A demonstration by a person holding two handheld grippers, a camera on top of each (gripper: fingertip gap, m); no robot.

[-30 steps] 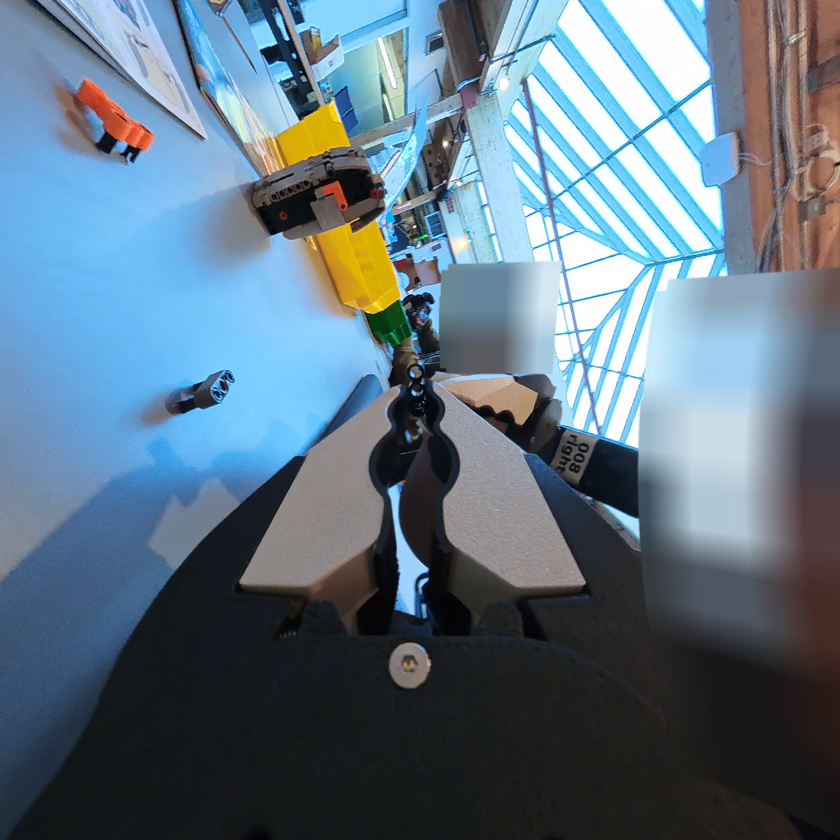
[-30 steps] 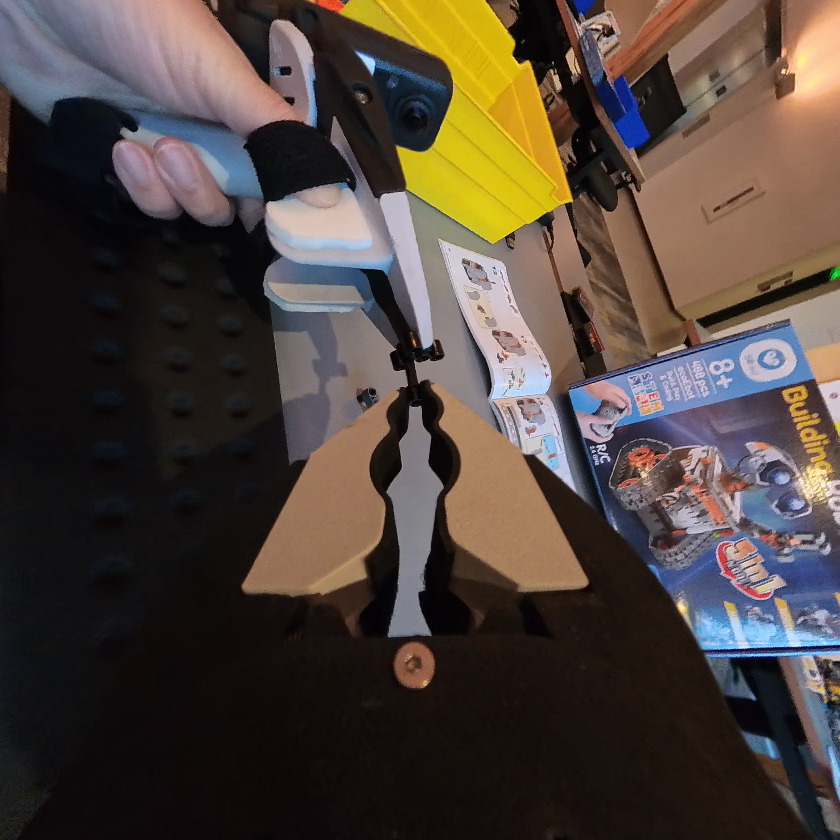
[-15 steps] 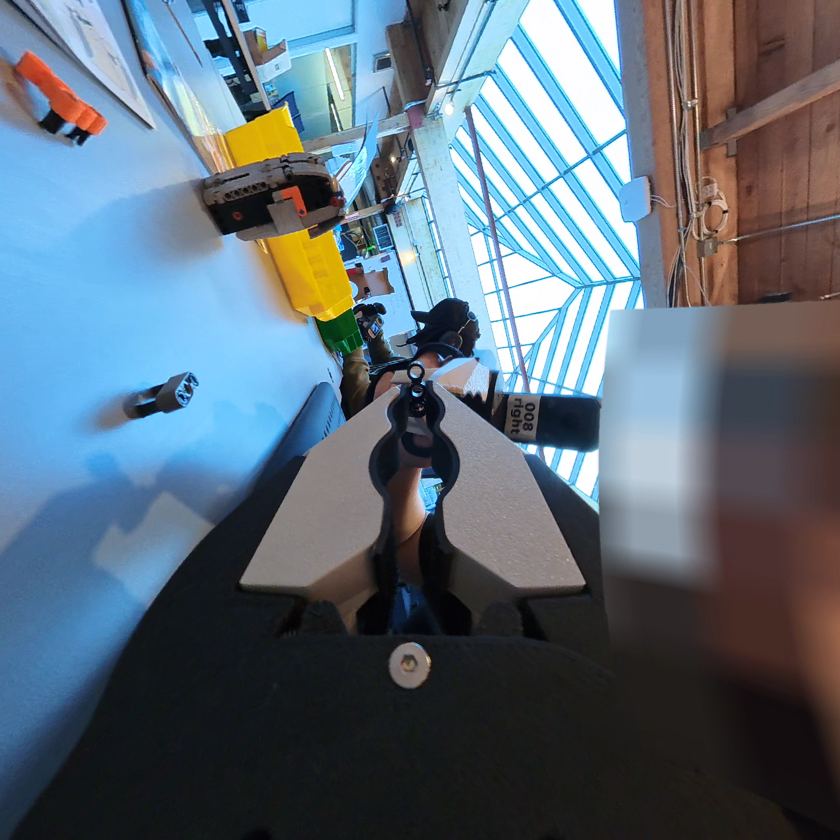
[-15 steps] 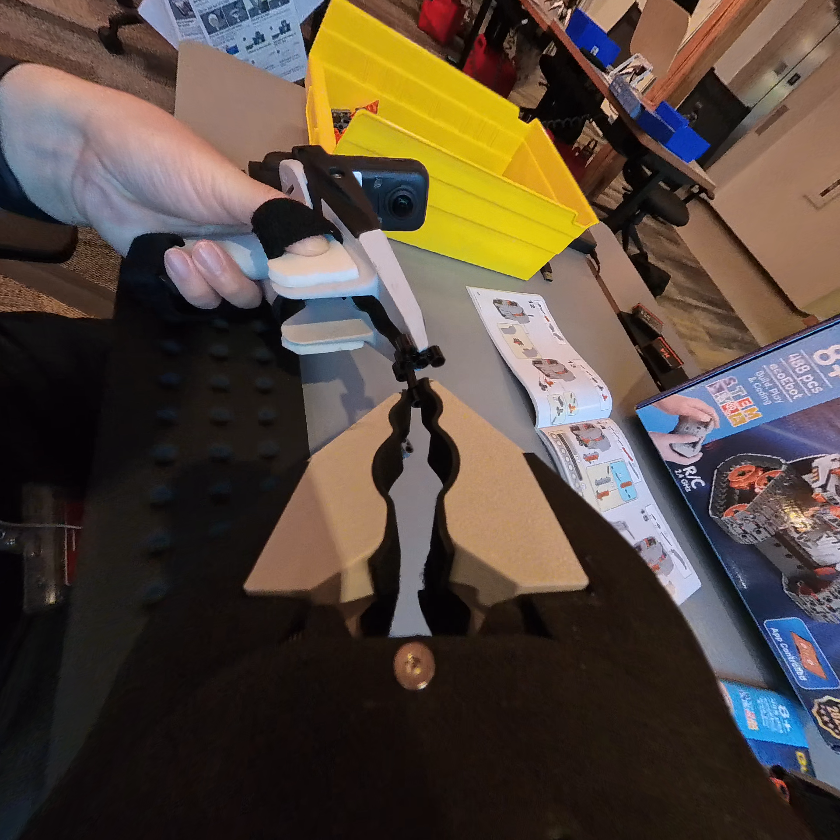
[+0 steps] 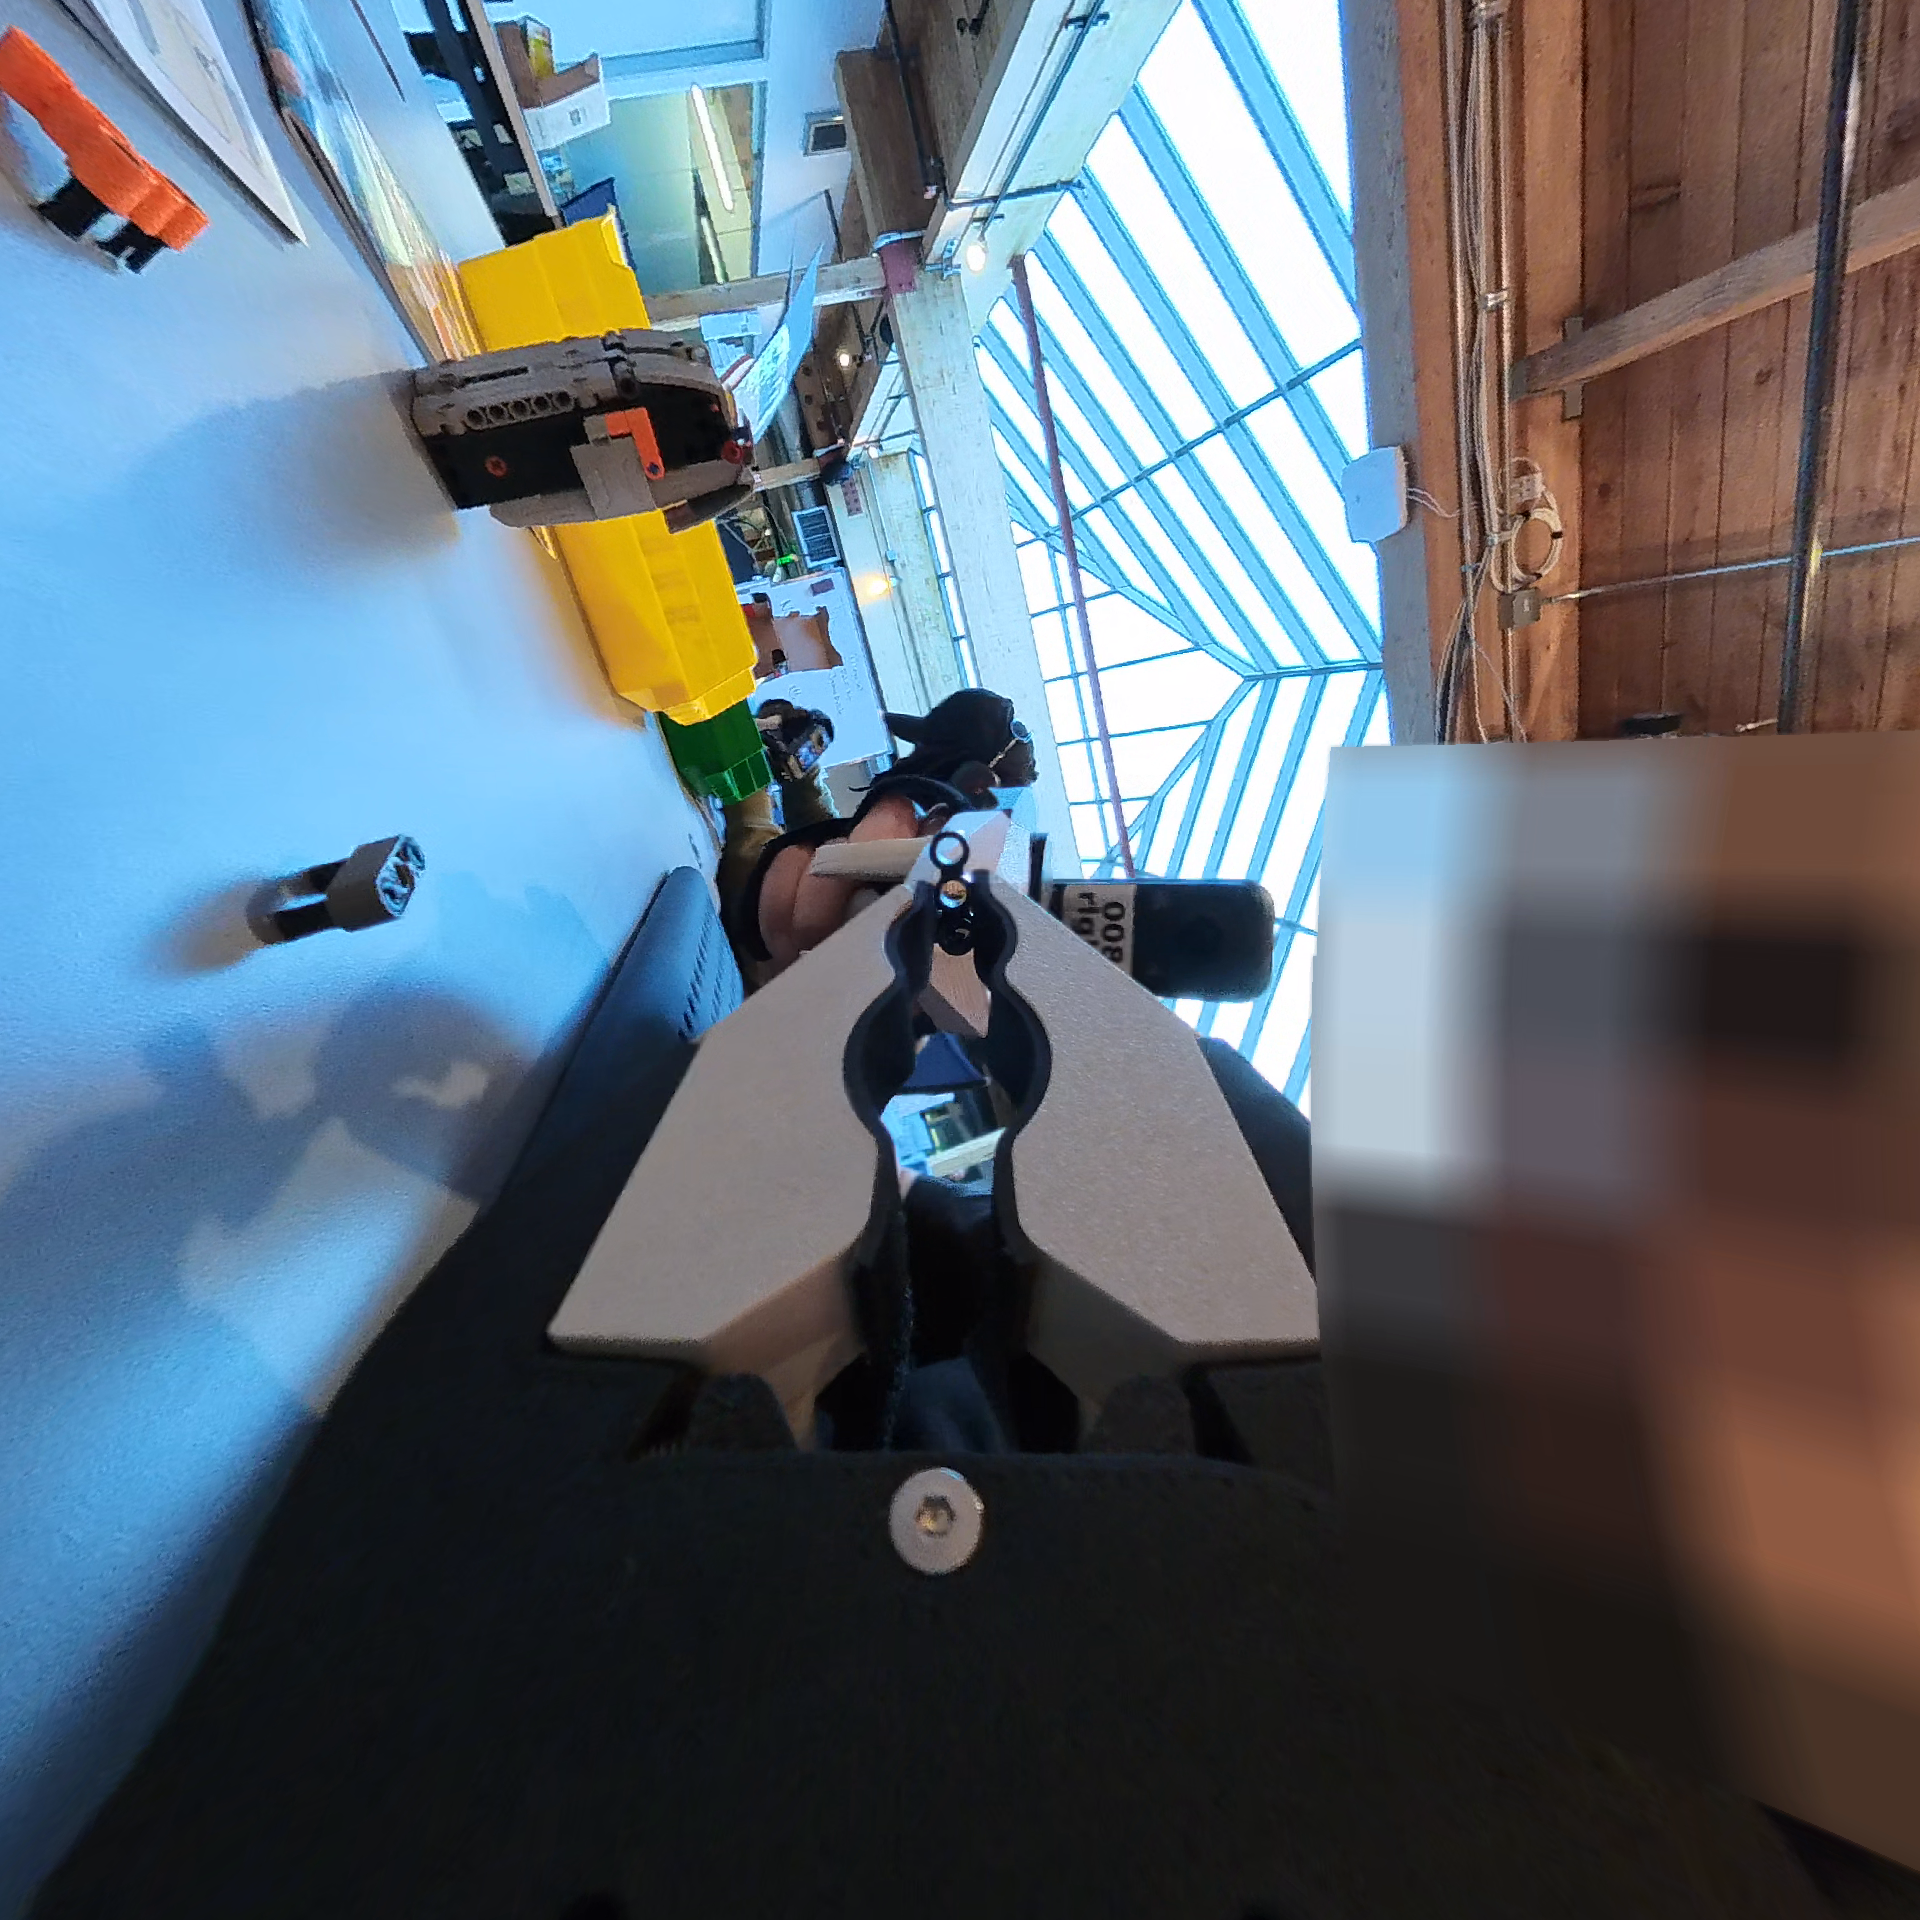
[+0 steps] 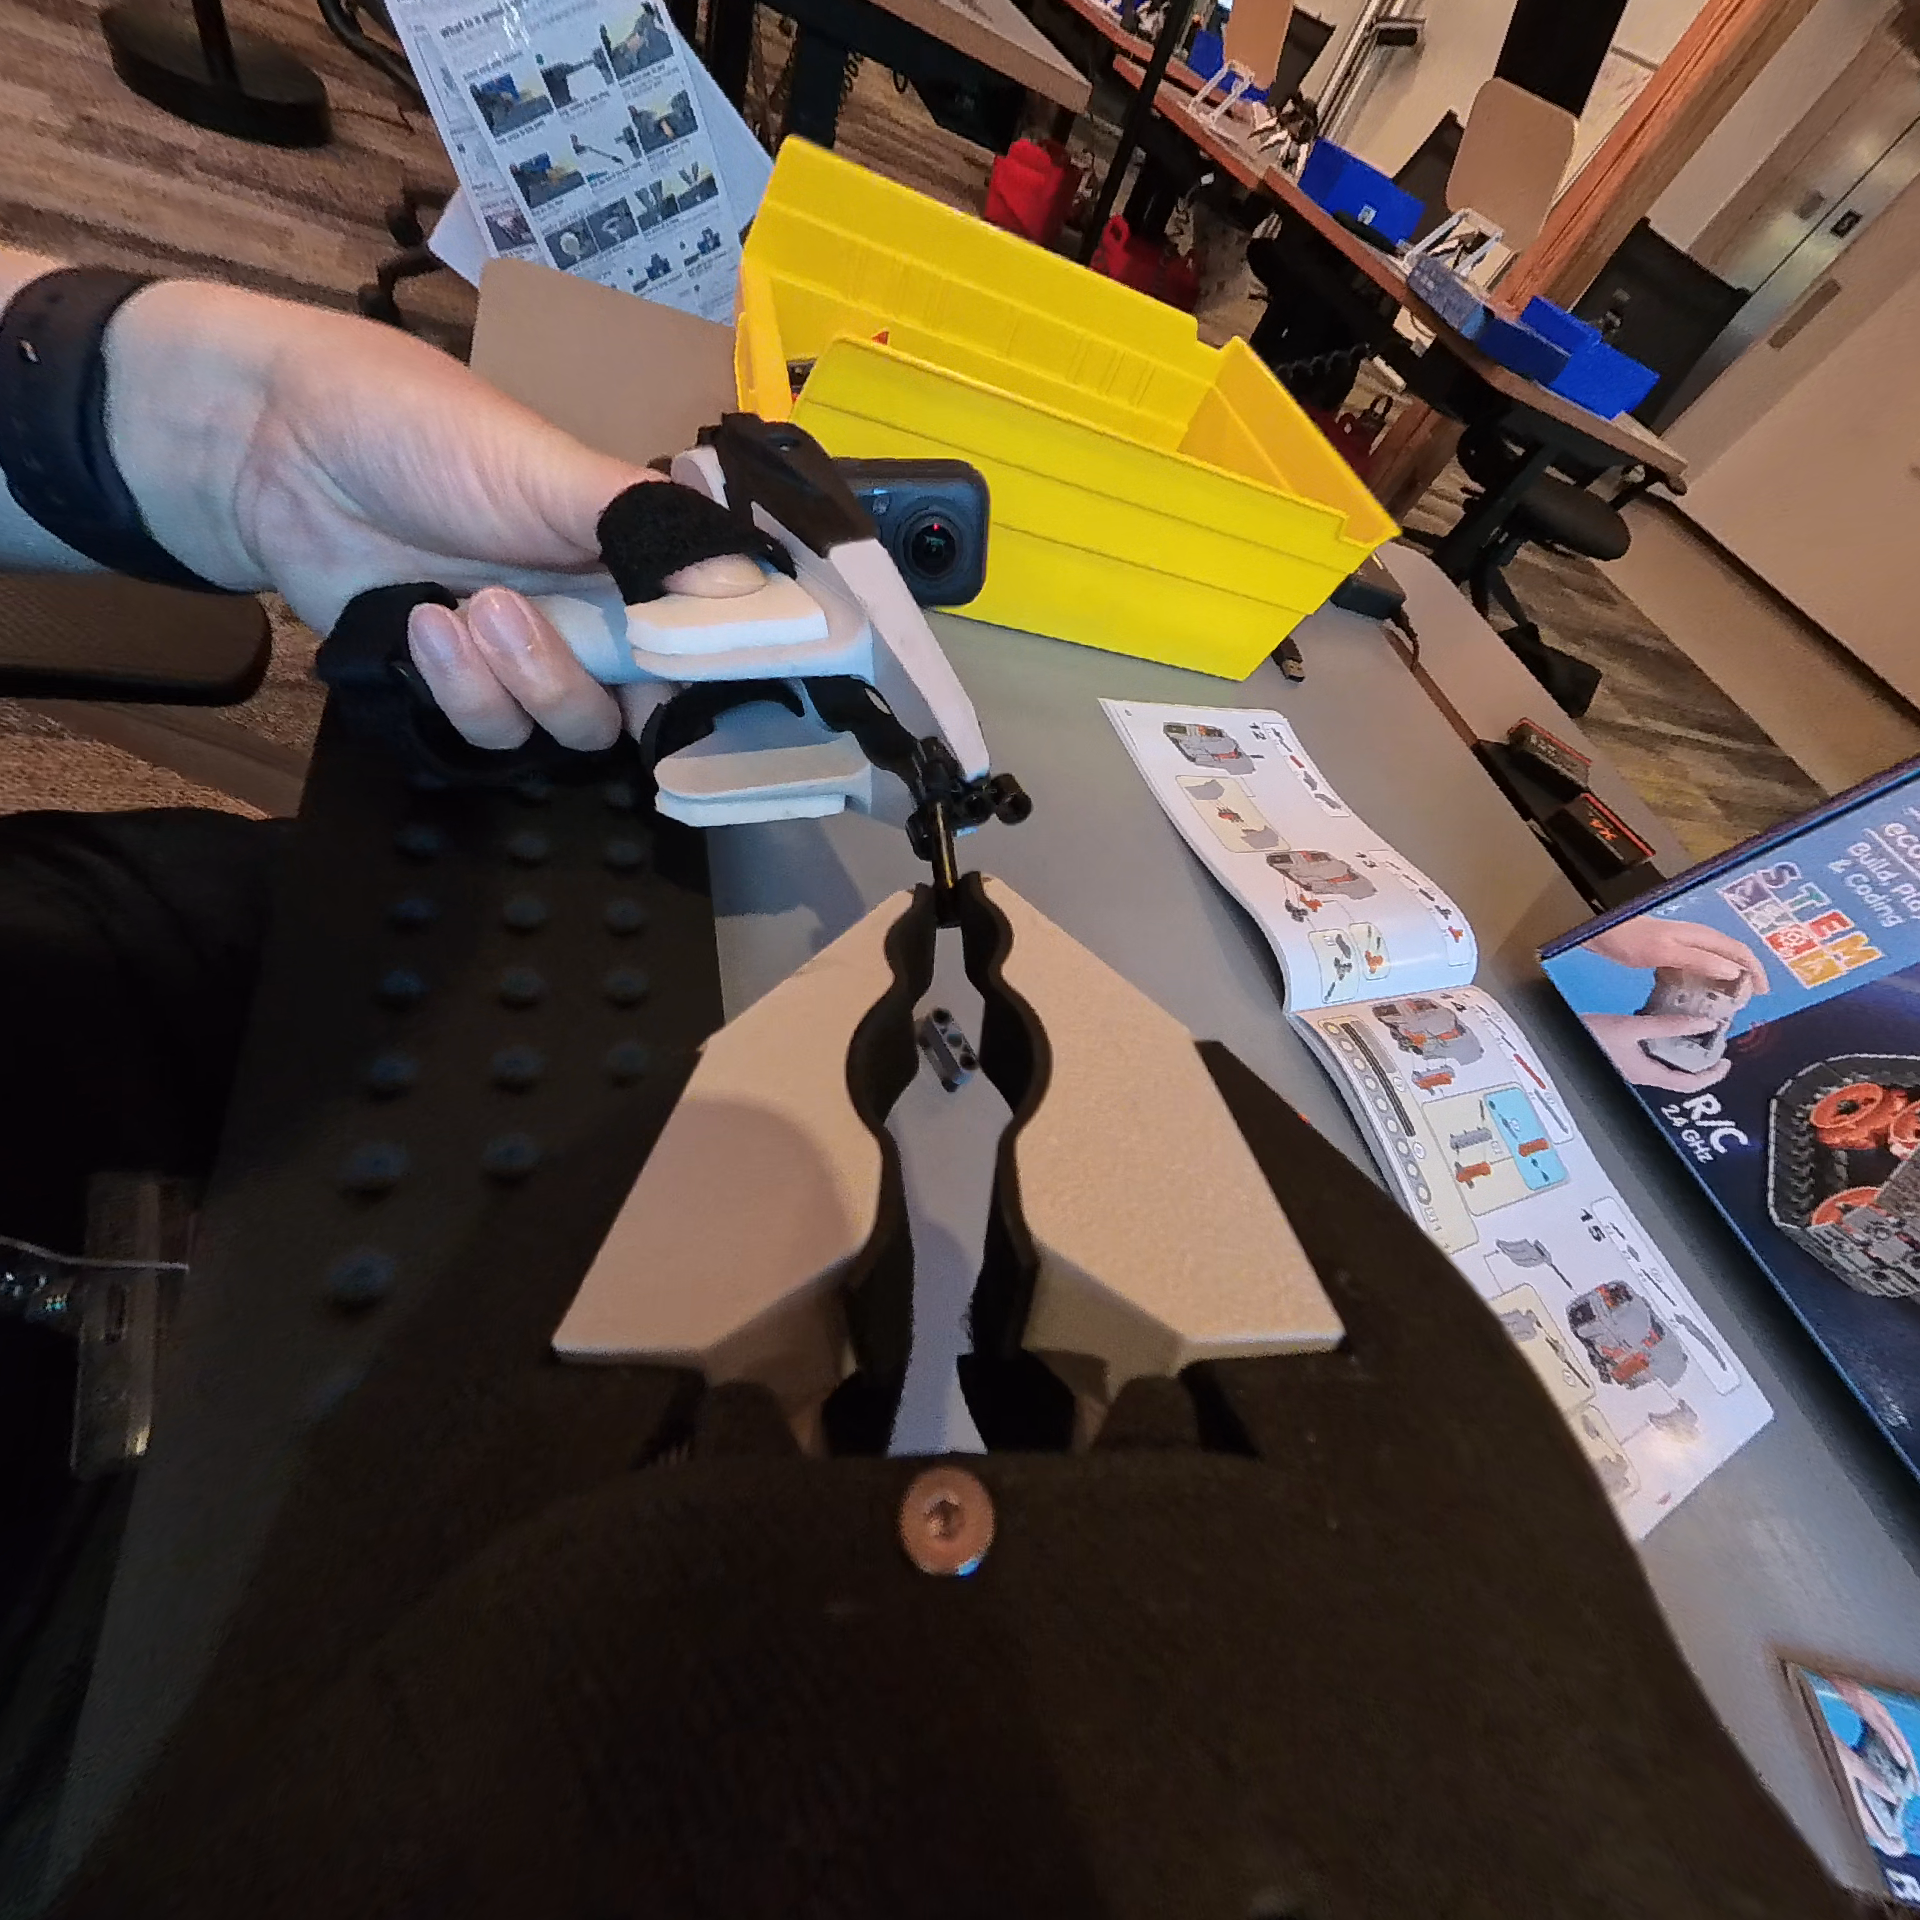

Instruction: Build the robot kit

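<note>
The right gripper [image 6: 948,902] is clenched on the lower end of a thin black axle [image 6: 943,862], and the left gripper [image 6: 961,774], held in a hand [image 6: 343,499], pinches a small black connector [image 6: 971,805] at the axle's upper end, so the two tools meet tip to tip above the grey bench [image 6: 1122,831]. From its own camera the left gripper [image 5: 951,899] shows jaws nearly closed on the dark piece [image 5: 951,883]; the exact contact is hard to make out there. These plastic parts look light, rigid and smooth, probably prone to twisting or slipping in a pinch, so a grip across the connector's flat sides, and near the axle's end, seems soundest. A small grey connector [image 6: 948,1049] lies on the bench below the tools. Near the far edge stand yellow bins [image 6: 1091,499]; an open instruction booklet [image 6: 1382,997] lies to the right, with a printed box [image 6: 1787,1039] beyond it
</note>
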